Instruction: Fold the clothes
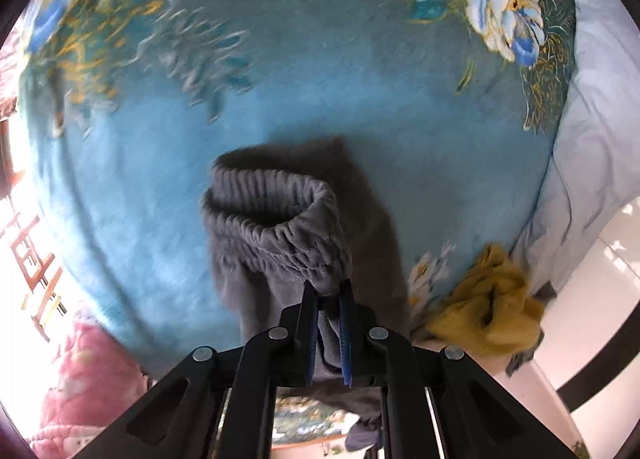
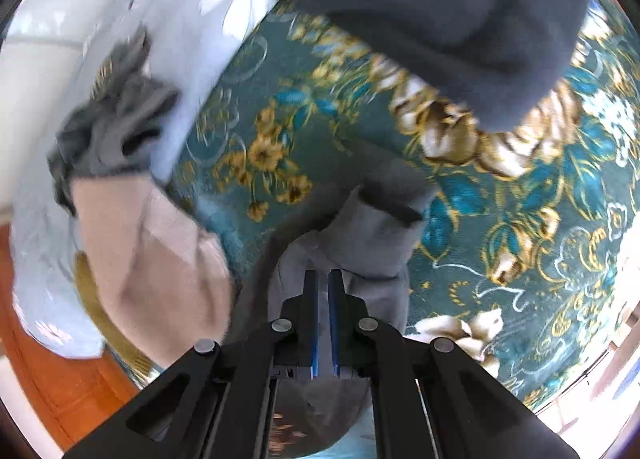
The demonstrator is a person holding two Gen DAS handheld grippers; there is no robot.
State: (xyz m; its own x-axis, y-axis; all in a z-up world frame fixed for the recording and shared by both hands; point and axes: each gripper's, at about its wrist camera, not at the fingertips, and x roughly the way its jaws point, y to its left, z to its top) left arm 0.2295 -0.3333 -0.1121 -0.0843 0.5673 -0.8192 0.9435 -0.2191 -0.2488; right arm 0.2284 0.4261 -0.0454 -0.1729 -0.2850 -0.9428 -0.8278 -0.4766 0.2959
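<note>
**A:** Bedspread first: teal blanket (image 1: 280,107) with gold and blue flowers covers the bed, and everything lies on or hangs over it. Where are the grey trousers?

**B:** Grey trousers (image 1: 276,227) hang over the middle of the blanket, elastic waistband gaping open just ahead of the left tool (image 1: 328,291). Their long axis seems to run from that waistband back under the tool, toward the near edge of the bed.

**A:** And the left tool's state?

**B:** Narrow, pads pinched on the waistband's near rim, cloth bunched between them.

**A:** The right tool (image 2: 323,279)?

**B:** Narrow as well, closed on a fold of grey cloth (image 2: 372,235), probably the same garment's other end, though I cannot tell for sure. A darker garment (image 2: 460,19) lies beyond it on the blanket.

**A:** So which hand leads?

**B:** Judging from this, the left sits at the waistband, so the fold likely turns on bringing the two held ends together along that axis. A yellow garment (image 1: 492,307) lies crumpled near the bed's edge, off to the right in the left wrist view.
</note>
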